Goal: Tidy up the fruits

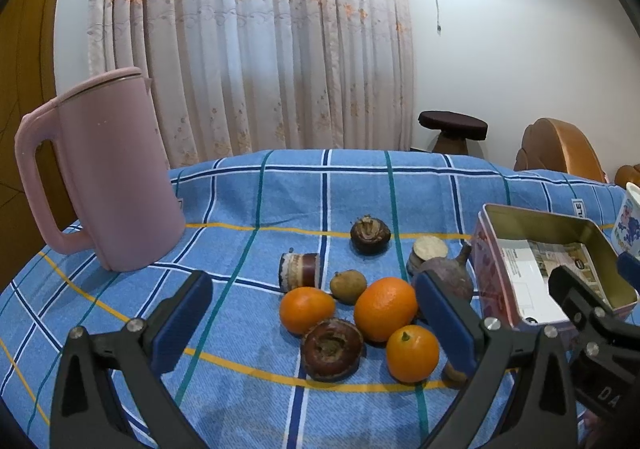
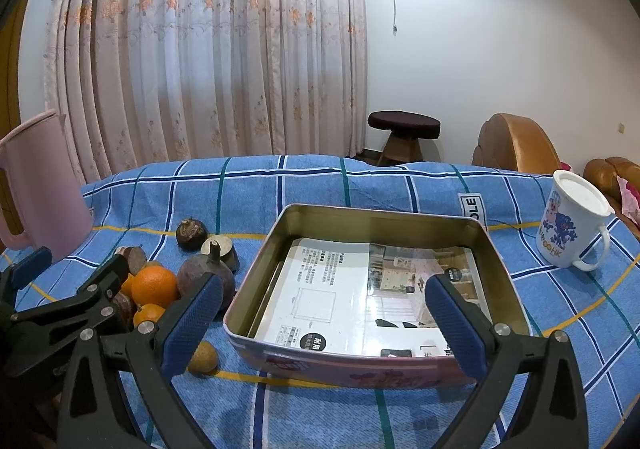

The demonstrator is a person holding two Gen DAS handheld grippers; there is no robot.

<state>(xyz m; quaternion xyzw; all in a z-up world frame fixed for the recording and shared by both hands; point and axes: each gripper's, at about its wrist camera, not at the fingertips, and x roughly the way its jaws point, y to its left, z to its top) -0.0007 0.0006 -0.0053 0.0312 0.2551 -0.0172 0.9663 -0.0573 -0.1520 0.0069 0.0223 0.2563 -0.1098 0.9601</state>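
Observation:
A pile of fruit lies on the blue checked cloth: three oranges (image 1: 385, 308), dark brown round fruits (image 1: 332, 349), a small tan fruit (image 1: 348, 286) and a purple root (image 1: 448, 277). My left gripper (image 1: 316, 323) is open and empty, just in front of the pile. An open tin box (image 2: 400, 223) lined with printed paper sits right of the pile and holds no fruit. My right gripper (image 2: 324, 323) is open and empty at the tin's near side. The oranges (image 2: 154, 286) also show in the right wrist view.
A pink kettle (image 1: 108, 177) stands at the back left. A white printed mug (image 2: 572, 225) stands right of the tin. A small tan fruit (image 2: 203, 357) lies by the tin's near left corner. A stool (image 2: 404, 133) and chairs stand beyond the table.

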